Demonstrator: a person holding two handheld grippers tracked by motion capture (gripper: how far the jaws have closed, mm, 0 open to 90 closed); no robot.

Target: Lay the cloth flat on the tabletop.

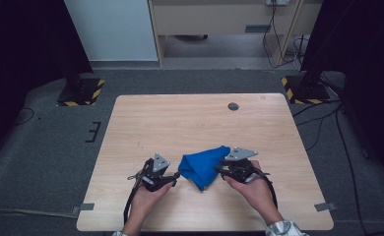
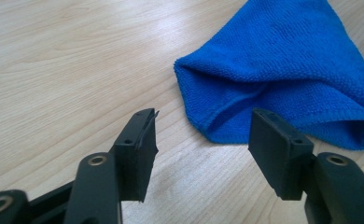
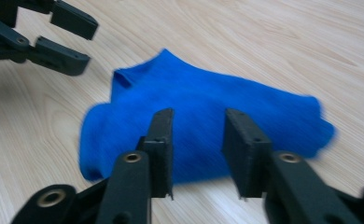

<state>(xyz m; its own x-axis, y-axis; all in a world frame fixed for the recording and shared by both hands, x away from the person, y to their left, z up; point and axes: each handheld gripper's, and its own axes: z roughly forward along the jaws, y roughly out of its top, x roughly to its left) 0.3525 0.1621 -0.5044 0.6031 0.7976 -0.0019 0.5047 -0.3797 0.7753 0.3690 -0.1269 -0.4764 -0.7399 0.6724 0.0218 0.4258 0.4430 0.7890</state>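
A crumpled blue cloth [image 1: 203,166] lies on the wooden table [image 1: 195,118] near its front edge, between my two grippers. In the left gripper view the cloth [image 2: 283,60] sits just ahead and to the right of the left gripper [image 2: 206,116], whose jaws stand apart with nothing between them. My left gripper [image 1: 174,180] is just left of the cloth in the high view. My right gripper [image 1: 220,170] is at the cloth's right side. In the right gripper view its jaws [image 3: 199,114] are narrowly apart in front of the cloth [image 3: 194,98], not pressing it. The left gripper [image 3: 63,42] shows at top left.
A small round grey grommet [image 1: 233,106] sits in the table's far right part. Bare wood stretches behind the cloth. Grey carpet surrounds the table, with stand bases marked in yellow and black [image 1: 81,91] [image 1: 303,88] and cables [image 1: 323,123] on the floor.
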